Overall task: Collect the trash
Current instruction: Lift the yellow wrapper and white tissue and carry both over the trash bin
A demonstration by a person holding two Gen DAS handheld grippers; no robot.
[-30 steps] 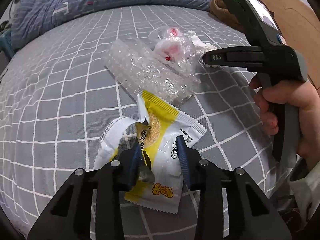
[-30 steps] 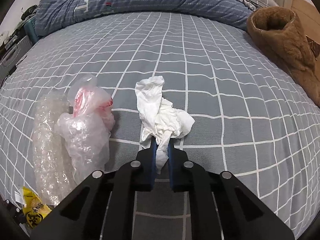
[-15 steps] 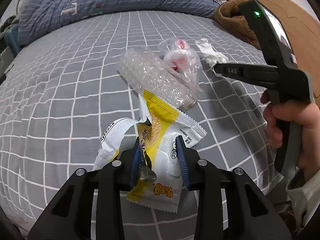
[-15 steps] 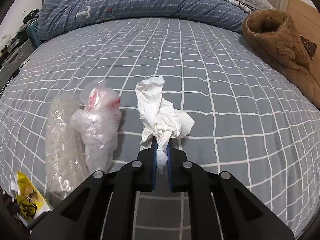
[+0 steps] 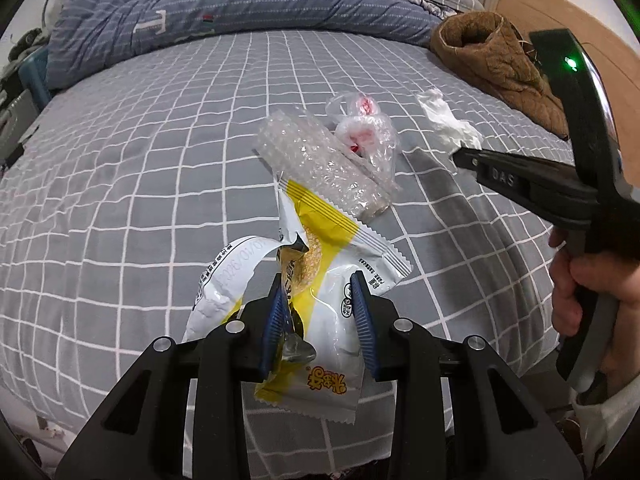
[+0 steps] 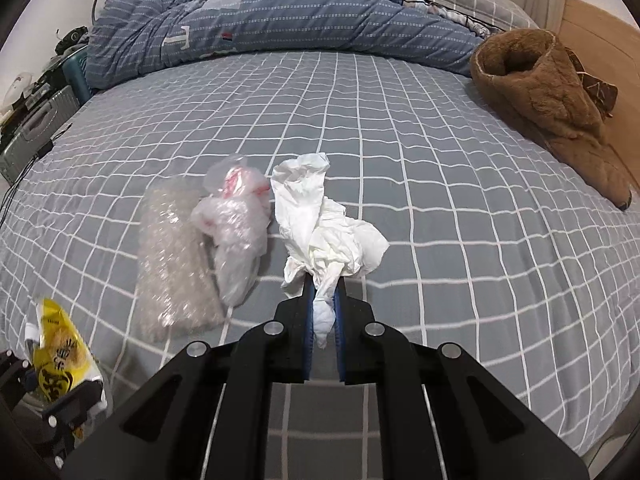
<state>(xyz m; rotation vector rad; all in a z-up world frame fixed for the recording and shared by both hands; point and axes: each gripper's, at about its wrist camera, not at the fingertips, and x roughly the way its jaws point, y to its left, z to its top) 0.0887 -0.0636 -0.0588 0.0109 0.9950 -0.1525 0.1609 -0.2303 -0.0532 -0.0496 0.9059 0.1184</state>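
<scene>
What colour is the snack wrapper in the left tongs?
The snack wrapper is white with a yellow stripe and orange lettering; the left wrist view shows it best.

Left gripper (image 5: 320,304) clamps yellow-white snack wrapper (image 5: 320,280); bubble wrap (image 5: 320,168) on bed (image 5: 120,160) beyond.

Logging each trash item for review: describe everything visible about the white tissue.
The white tissue is a crumpled, creased wad of thin paper. Its twisted lower end is pinched between the shut jaws of the right gripper; the rest fans out above them, off the grey checked bedsheet, beside the clear plastic bag.
</scene>
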